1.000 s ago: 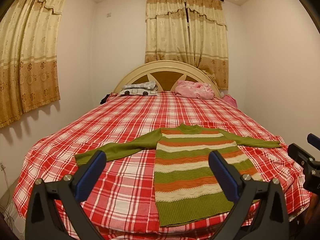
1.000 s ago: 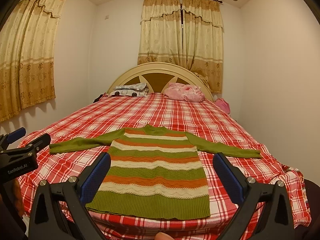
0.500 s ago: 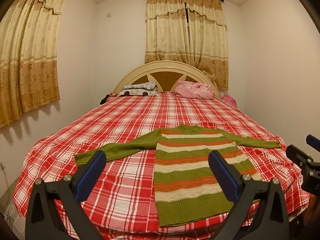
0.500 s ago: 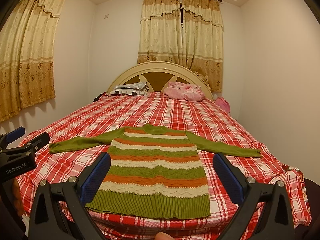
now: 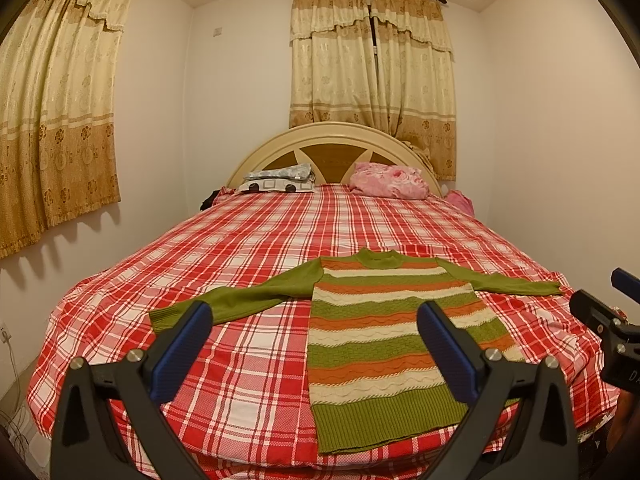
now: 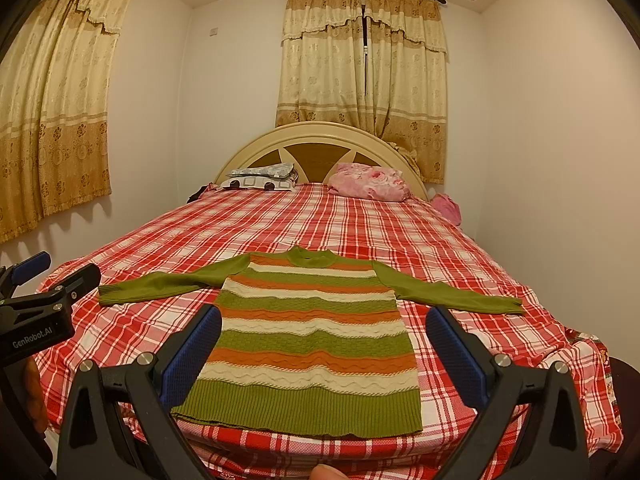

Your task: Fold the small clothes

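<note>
A small knit sweater [image 5: 376, 344] with green, orange and cream stripes and green sleeves lies flat, sleeves spread, near the foot of the bed; it also shows in the right wrist view [image 6: 312, 344]. My left gripper [image 5: 312, 348] is open and empty, held above the bed's foot edge, left of the sweater's body. My right gripper [image 6: 324, 344] is open and empty, centred in front of the sweater's hem. Each gripper shows at the edge of the other's view: the right one [image 5: 612, 320], the left one [image 6: 36, 300].
The bed has a red and white plaid cover [image 5: 248, 264]. Pillows [image 5: 280, 178] and a pink bundle [image 5: 388, 180] lie by the headboard [image 5: 332, 140]. Walls stand close on both sides. Curtains [image 5: 372, 72] hang behind.
Almost nothing differs. The right gripper has shifted very slightly in the left wrist view; the sweater lies as before.
</note>
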A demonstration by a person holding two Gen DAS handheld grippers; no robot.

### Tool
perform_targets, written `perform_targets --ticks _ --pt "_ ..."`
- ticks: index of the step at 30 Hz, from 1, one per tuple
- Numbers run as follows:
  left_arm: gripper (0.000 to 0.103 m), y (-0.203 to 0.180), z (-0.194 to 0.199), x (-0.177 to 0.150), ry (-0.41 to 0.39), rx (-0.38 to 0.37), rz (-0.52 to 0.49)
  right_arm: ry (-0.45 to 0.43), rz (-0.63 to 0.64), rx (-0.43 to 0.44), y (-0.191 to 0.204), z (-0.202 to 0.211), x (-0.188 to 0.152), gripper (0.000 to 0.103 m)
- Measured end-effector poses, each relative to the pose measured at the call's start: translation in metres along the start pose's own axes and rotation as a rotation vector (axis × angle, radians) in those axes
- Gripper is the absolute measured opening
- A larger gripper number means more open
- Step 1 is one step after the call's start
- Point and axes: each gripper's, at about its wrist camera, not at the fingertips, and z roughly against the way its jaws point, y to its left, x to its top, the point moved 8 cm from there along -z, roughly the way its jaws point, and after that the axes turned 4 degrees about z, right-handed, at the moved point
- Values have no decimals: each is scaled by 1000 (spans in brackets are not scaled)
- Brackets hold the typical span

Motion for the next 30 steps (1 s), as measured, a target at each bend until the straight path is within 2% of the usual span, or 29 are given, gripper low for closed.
perform_targets --ticks 30 --pt "103 1 -9 -2 14 4 -19 24 8 7 11 -14 -14 102"
